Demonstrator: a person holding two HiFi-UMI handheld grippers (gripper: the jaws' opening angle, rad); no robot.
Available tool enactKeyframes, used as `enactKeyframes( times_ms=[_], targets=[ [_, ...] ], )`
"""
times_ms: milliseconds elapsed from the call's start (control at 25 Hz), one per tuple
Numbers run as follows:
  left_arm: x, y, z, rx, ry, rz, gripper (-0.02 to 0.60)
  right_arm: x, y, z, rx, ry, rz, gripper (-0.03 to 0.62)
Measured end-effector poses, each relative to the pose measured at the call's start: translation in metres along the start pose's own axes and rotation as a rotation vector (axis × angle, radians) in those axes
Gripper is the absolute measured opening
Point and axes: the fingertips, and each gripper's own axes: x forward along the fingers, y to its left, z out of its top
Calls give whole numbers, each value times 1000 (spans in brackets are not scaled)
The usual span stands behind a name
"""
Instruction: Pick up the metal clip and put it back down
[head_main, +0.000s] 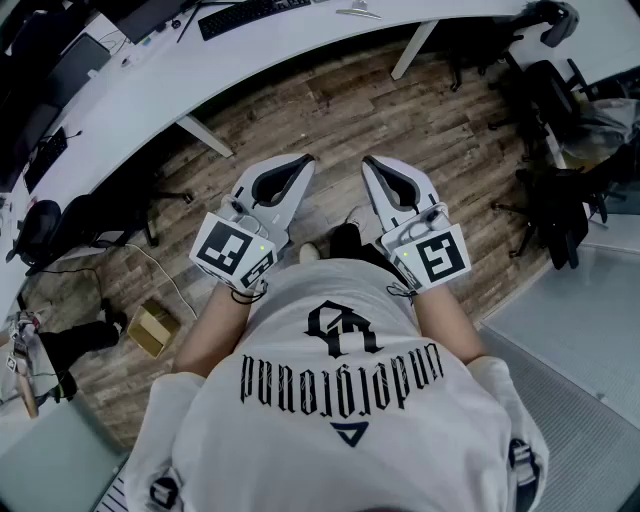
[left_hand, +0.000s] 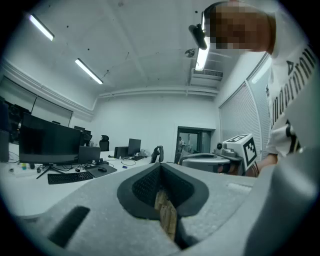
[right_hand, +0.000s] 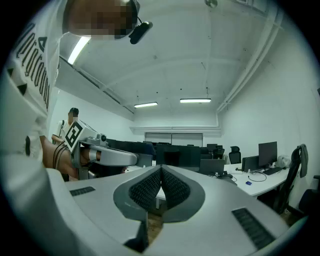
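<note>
Honestly, no metal clip can be spotted anywhere (just wood floor (head_main: 330, 110) and a desk (head_main: 130, 100)), so its direction can't be judged; left gripper (head_main: 303, 161) and right gripper (head_main: 368, 162) are held level, jaws closed on nothing.

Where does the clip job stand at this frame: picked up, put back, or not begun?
Nothing visibly done. In hand: nothing. The left claw and right claw are both shut and empty, held level over the wooden floor. No metal clip shows in any view, so the pick and the put-down may both remain; the frames cannot say.
</note>
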Motion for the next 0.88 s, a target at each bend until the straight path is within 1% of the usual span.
enactKeyframes(
  times_ms=[200, 440, 640, 760, 880],
  targets=[
    [20, 14, -1, -9, 5, 0, 12, 12, -23, -5, 6, 8, 6, 14],
    [43, 34, -8, -27, 28, 18, 14, 21, -52, -9, 22, 5, 20, 15],
    [68, 53, -14, -43, 46, 46, 12, 23, -92, -17, 28, 16, 19, 15],
    [89, 59, -16, -38, 56, 57, 14, 23, -119, -21, 28, 18, 24, 15],
    [112, 67, -18, -51, 63, 69, 14, 24, -146, -24, 25, 15, 35, 15]
  ],
)
